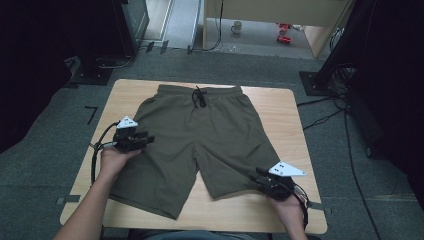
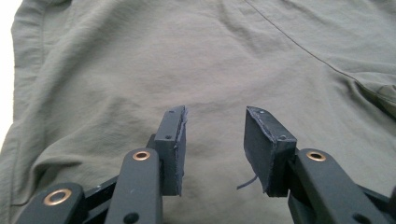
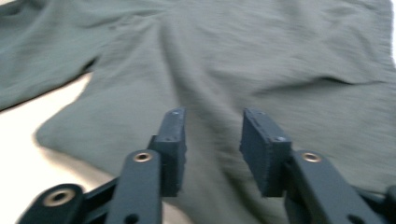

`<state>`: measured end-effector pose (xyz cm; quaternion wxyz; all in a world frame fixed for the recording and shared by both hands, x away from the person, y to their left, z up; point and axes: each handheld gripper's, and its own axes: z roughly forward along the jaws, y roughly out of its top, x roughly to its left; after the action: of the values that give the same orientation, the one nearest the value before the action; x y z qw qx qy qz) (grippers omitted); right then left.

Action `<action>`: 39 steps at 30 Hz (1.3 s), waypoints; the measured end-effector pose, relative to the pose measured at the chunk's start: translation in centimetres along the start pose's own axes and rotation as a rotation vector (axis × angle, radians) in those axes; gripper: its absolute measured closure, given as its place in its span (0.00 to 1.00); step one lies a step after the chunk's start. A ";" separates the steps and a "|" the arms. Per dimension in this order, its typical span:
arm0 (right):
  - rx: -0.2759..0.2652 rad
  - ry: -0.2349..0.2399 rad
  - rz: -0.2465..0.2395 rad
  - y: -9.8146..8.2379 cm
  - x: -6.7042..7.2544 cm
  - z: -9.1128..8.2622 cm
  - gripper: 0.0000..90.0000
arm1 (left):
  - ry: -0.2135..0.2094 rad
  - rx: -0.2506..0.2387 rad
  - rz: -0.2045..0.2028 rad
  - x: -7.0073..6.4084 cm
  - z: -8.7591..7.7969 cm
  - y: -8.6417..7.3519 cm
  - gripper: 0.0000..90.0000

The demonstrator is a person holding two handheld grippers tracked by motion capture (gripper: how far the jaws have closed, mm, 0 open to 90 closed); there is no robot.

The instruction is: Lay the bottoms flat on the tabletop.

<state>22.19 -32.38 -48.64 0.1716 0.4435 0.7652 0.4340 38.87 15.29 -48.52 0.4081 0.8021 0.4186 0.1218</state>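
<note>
Shorts (image 1: 200,145) lie flat on the desk (image 1: 280,107) in the high view, waistband away from the person, legs spread; the left gripper (image 1: 145,140) sits over one leg's outer edge, the right gripper (image 1: 257,177) by the other hem. Left gripper view: jaws partly open, empty, above the fabric. Right gripper view: jaws likewise parted, gripping nothing. Spreading looks done; folding seems not yet begun.
</note>
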 end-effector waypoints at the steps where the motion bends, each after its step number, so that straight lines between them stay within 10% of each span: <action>1: -0.004 0.009 -0.013 -0.1 0.5 0.0 0.62 | -0.001 0.004 -0.001 0.0 0.1 -0.1 0.65; 13: 0.053 0.109 -0.075 -1.4 3.7 1.5 0.49 | 0.017 0.027 -0.013 0.6 0.5 -0.5 0.64; 19: -0.005 0.130 -0.038 -0.9 4.5 0.3 0.59 | 0.015 0.017 -0.019 0.6 0.4 -0.5 0.64; 25: 0.020 0.115 -0.143 -1.1 6.4 1.1 0.67 | 0.012 0.019 -0.012 0.5 0.5 -0.4 0.64; 34: 0.124 0.126 -0.145 -2.2 5.2 4.0 0.50 | 0.005 0.033 -0.004 0.3 0.9 -0.4 0.64; 39: 0.125 0.119 -0.151 -1.6 4.6 4.4 0.83 | 0.007 0.036 -0.006 0.4 0.9 -0.5 0.64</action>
<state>21.62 -26.68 -51.87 0.1303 0.3678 0.8307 0.3970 39.34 15.26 -49.52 0.3927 0.8076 0.4245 0.1158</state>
